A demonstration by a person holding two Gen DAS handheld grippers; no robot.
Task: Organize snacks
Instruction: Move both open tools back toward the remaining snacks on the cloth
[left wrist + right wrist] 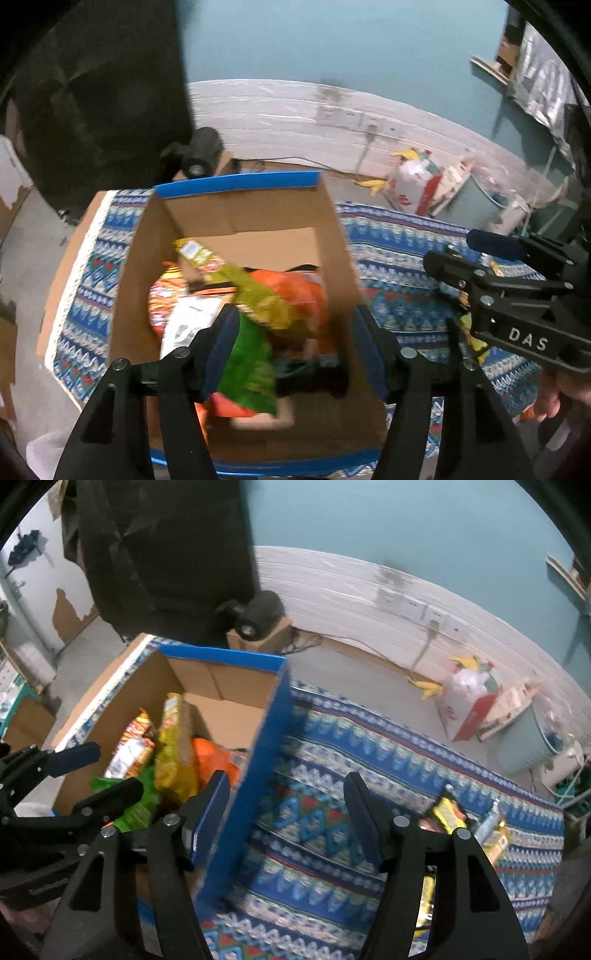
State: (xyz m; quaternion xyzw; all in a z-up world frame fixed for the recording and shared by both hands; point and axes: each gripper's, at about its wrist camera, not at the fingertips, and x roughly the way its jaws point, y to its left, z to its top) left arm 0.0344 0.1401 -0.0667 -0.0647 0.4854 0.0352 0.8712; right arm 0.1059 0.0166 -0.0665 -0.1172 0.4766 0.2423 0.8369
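An open cardboard box point(236, 210) with blue outer walls point(258, 760) stands on a patterned blue cloth. Inside lie several snack bags: a green one point(251, 365), a yellow-green one point(258, 295) and an orange one point(306, 291). My left gripper point(295, 354) hangs open over the box's near end, with the green bag lying below the gap beside its left finger. My right gripper point(286, 819) is open and straddles the box's right wall, nothing pressed between the pads. More yellow snack packets point(450, 812) lie on the cloth to the right. Each gripper also shows in the other's view, right gripper point(454, 251) and left gripper point(114, 770).
The patterned cloth point(332, 760) covers a low table. A dark draped shape point(166, 554) stands behind the box, with a black roller-like object point(258, 613) on a small carton. On the floor at right are a white bag point(469, 698) and a grey bucket point(524, 734).
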